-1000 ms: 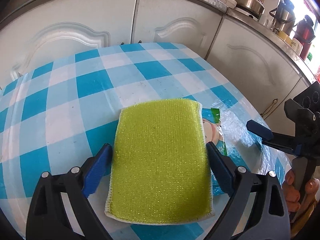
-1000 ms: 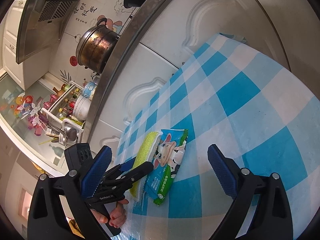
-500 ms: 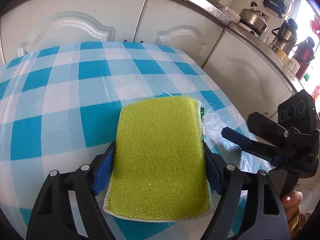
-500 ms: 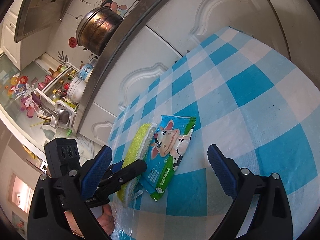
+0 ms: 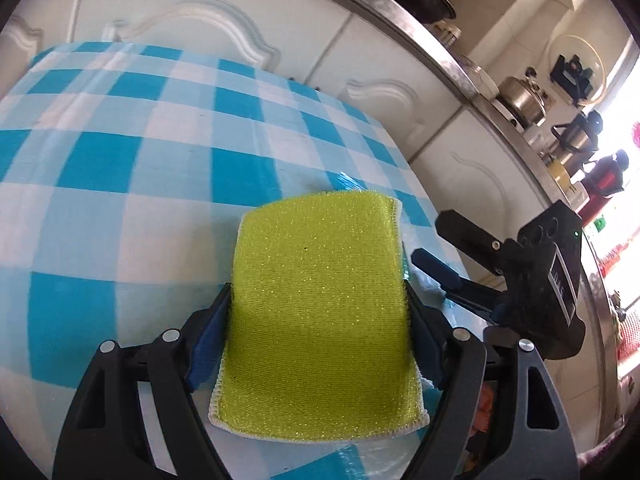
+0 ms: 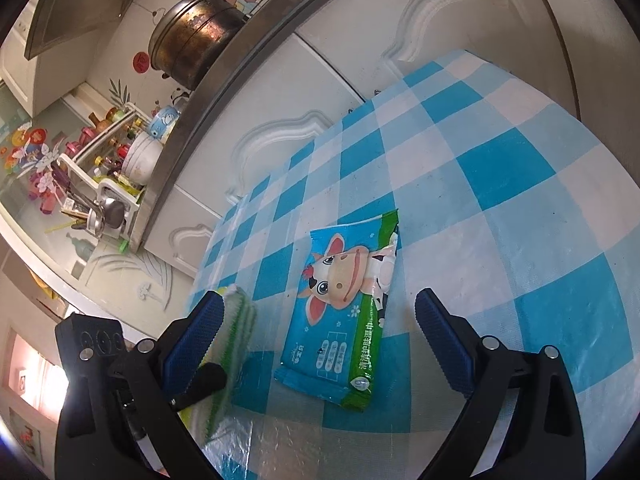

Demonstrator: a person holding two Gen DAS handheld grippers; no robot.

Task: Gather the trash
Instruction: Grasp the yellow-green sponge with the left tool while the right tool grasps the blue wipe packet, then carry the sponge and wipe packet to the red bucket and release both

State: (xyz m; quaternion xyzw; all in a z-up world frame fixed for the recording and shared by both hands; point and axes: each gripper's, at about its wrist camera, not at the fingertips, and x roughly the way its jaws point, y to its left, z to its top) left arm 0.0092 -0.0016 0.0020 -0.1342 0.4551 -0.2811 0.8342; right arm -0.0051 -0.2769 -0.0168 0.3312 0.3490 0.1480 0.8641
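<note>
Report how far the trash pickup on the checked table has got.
Done: nothing visibly collected, and no bin is in view. In hand: the left gripper has just closed its jaws on the yellow-green sponge, pads pressing both long edges, the sponge lifted off the wet-wipe packet. Left: the packet lies flat on the tablecloth, framed by the open right gripper, not gripped.

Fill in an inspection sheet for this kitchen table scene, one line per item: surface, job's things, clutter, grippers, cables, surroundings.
Surface: blue-and-white checked tablecloth.
Job's things: wet-wipe packet lying flat; yellow-green sponge tilted off the cloth.
Clutter: nothing seen.
Grippers: left gripper fingers pressed on the sponge's sides; right gripper open around the packet, not touching.
Cables: nothing seen.
Surroundings: white cabinets, big pot on the counter.
</note>
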